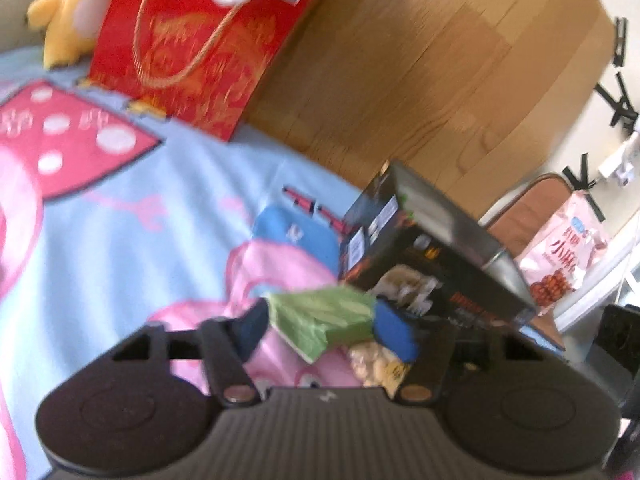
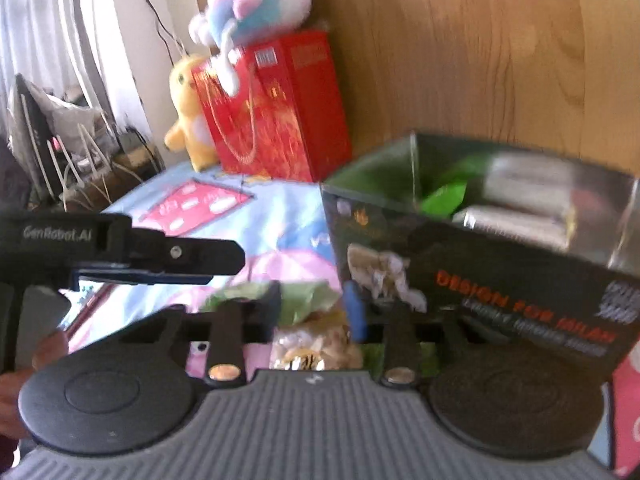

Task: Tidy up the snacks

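Two grippers are operating over a bed. The left gripper [image 1: 320, 322] is pinching one green snack packet [image 1: 324, 320] between its blue pads [image 1: 394, 330], the packet sitting crosswise in the jaws. The right gripper [image 2: 316, 308] is standing with its jaws spread; a green packet [image 2: 308, 296] and one yellowish snack bag [image 2: 316, 346] are lying in the gap, with no pad visibly pressing on either. The left tool is also showing at the left edge of the right wrist view, its fingers [image 2: 192, 254] lying nearly parallel.

One black open-topped box [image 2: 480, 280] is standing on the bed, just right of both tools. Inside it, two silver packs [image 2: 516, 216] and one green wrapper [image 2: 444, 196] are lying; blur is preventing a firmer count. The yellowish bag [image 1: 376, 364] is resting on the bedding below the held packet, near the box.

At the far end, one red gift bag [image 1: 200, 52] with rope handles is standing against the headboard. Two plush toys are present: one yellow [image 1: 68, 12] to the left of the bag, one pastel-coloured [image 2: 260, 4] sitting on top of it.

The surface is a blue bedspread [image 1: 120, 220] carrying pink cartoon print. A wooden headboard [image 1: 440, 60] is bounding the far side. One pink snack bag [image 1: 560, 256] is lying on a white table [image 1: 592, 296] at the right. Curtains [image 2: 52, 20] are hanging at far left.
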Tool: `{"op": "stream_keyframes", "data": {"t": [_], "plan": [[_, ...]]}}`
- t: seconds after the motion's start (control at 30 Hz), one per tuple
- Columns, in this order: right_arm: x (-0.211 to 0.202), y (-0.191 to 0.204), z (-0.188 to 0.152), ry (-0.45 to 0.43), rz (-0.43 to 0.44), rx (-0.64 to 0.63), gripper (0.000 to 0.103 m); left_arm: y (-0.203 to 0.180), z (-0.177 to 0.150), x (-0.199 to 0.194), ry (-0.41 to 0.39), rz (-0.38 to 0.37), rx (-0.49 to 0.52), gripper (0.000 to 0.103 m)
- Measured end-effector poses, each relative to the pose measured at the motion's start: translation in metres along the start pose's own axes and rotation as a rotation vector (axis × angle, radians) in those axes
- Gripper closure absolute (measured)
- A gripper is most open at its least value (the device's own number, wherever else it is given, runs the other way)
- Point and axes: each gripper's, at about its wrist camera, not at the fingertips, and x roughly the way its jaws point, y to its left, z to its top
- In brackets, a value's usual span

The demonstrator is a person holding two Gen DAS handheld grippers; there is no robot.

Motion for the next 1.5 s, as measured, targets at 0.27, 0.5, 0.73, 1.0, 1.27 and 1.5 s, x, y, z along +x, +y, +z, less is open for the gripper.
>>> {"op": "stream_keyframes", "data": {"t": [0.27,0.5,0.73,1.0,1.27,1.5], "plan": [[-0.011,0.045,-0.023,0.044,0.026,-0.103,0.087,0.016,-0.024,-0.026,0.0,0.023,-0.011,0.068],[-0.022,0.098,-0.054,0.077,0.113,-0.262,0.085,0.023,-0.053,-0.069,-0.038,0.11,0.066,0.069],[-0.043,0.14,-0.108,0.016,-0.018,-0.609,0.083,0.02,-0.08,-0.081,-0.082,0.117,0.127,0.068],[-0.076,0.079,-0.106,0.021,-0.192,-0.364,0.076,0.021,-0.088,-0.084,-0.117,0.085,0.141,0.065],[-0.106,0.056,-0.103,-0.003,-0.162,-0.158,0.063,0.006,-0.102,-0.097,-0.187,0.077,0.221,0.046],[-0.091,0.077,-0.076,-0.067,-0.102,-0.195,0.04,0.007,-0.093,-0.106,-0.23,0.074,0.213,0.046]]}}
